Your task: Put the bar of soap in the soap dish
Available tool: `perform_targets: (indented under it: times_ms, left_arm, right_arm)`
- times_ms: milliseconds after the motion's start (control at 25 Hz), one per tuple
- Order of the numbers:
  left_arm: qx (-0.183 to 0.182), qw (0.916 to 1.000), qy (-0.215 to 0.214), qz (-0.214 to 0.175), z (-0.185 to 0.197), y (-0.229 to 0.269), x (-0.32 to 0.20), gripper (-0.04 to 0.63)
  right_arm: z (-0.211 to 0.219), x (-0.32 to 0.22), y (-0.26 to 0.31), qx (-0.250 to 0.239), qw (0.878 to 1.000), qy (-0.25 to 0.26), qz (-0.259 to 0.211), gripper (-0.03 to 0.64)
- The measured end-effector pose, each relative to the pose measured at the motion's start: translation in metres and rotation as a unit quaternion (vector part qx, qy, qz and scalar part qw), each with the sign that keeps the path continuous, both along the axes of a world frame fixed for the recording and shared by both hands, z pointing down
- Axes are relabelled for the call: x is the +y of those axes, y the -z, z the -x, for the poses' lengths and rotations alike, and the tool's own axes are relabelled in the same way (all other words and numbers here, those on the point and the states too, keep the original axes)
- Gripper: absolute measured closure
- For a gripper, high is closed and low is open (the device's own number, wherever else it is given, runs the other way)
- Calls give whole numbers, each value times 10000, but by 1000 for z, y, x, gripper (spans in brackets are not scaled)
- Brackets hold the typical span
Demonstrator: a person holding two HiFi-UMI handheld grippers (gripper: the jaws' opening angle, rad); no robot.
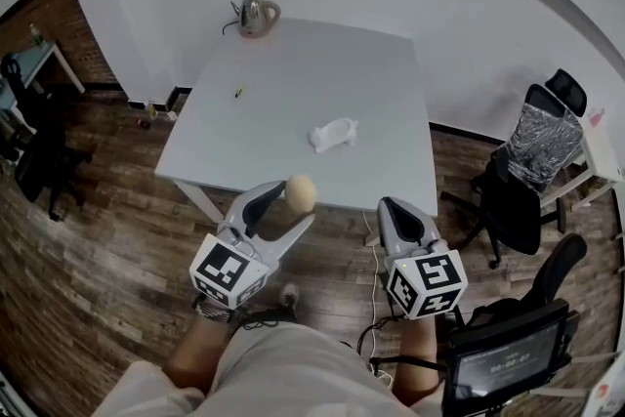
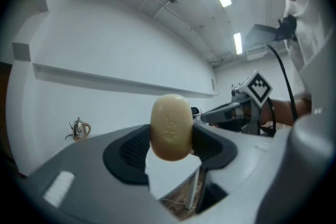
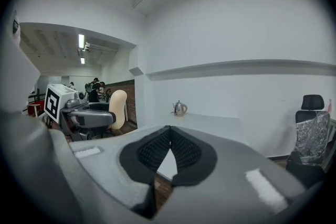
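Head view: soap (image 1: 300, 192) was clamped in the left gripper (image 1: 293, 205), held off the near edge of the table (image 1: 293, 63) and not yet over it. Dish (image 1: 334, 133) was seen on the table, in from the near edge and toward the right edge, so ahead of the soap and slightly right. Its long axis ran roughly along the near edge. Right gripper (image 1: 391, 207) was seen beside the left, also short of the near edge. The dish lay about between the two lines of reach; the left carried the load, so the move is judged to be its own.

Left gripper view: soap (image 2: 170, 127) was gripped across its narrow sides, long axis upright, pads pressed on both sides. Dish was not visible here, likely masked by the soap. Kettle (image 2: 79, 128) was seen at the far left corner.

Right gripper view: jaws of the right gripper (image 3: 169, 149) were closed tip to tip, nothing between them.

Count: one soap, one dish, one kettle, one small yellow item (image 1: 238, 93), two grippers.
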State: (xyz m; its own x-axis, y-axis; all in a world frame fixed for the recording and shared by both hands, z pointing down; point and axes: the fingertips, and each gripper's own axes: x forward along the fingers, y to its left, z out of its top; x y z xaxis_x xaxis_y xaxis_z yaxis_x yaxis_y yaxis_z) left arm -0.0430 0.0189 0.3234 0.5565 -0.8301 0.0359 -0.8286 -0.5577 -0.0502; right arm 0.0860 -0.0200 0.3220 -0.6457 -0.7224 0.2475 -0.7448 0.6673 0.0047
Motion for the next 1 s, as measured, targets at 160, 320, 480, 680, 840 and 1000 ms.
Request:
perform_targets:
  times_ms: [160,320,480,680,840,1000]
  left_arm:
    - [24,10000,-85,17,4,0,-15,325]
    - [56,9998,-176,9,9,-1,-23,325]
    - [75,9997,-217,25,10,-3,-27,325]
    - [94,9997,-240,-1,16,-4,-35,325]
    - [88,9997,-244,36,23,-8,-43,325]
    - [83,9996,-264,69,27,-12,-50,325]
  right_arm:
    - [2,-9,-1,73,10000,-64,19,614]
    - [6,-16,-5,109,9998,-152,76,614]
    - [9,-19,-5,116,9998,-170,80,614]
    - [14,-27,-8,101,9997,-199,67,614]
    - [21,-35,-10,69,9997,-210,81,614]
    - [24,-40,-12,29,9997,-233,67,614]
